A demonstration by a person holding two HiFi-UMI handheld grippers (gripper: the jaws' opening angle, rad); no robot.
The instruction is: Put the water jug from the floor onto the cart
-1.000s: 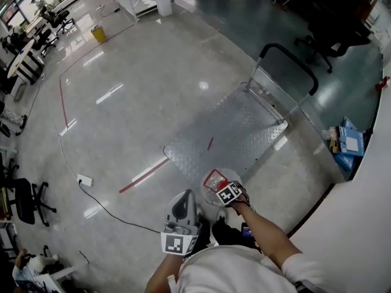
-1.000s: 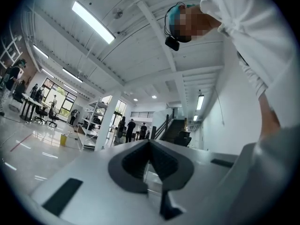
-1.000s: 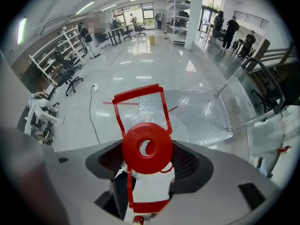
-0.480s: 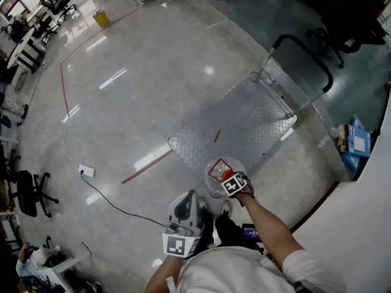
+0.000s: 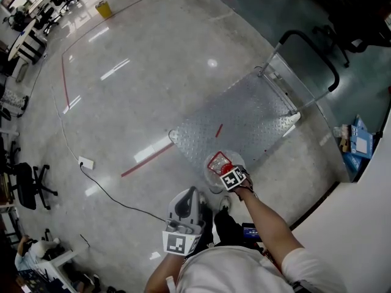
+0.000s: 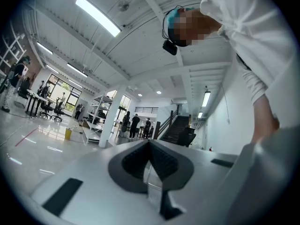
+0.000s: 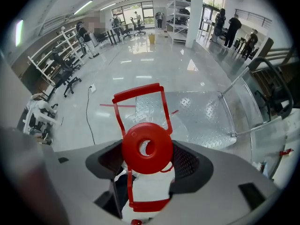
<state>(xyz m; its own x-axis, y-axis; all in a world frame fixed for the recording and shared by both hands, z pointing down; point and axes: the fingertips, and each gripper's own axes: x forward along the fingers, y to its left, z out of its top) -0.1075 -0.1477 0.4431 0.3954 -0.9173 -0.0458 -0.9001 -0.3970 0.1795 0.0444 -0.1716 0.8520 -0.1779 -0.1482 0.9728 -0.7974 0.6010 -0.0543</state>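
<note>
Jaws on the right gripper (image 7: 149, 165) are clamped on the neck of the water jug (image 5: 211, 176), right by its red cap (image 7: 147, 147), w/ the red carry handle (image 7: 139, 93) sticking out ahead. In the head view the jug sits at the near edge of the cart (image 5: 241, 121), its clear body partly over the checker-plate deck. Can't tell if it's resting on anything or hanging. The cart's black push bar (image 5: 308, 47) is at the far end. Left gripper (image 6: 150, 161) has its jaws pressed together w/ nothing between them, pointing up at the ceiling, close to the person's body. The floor (image 5: 122, 115) is shiny grey w/ a red tape line (image 5: 145, 167) near the cart's corner.
</note>
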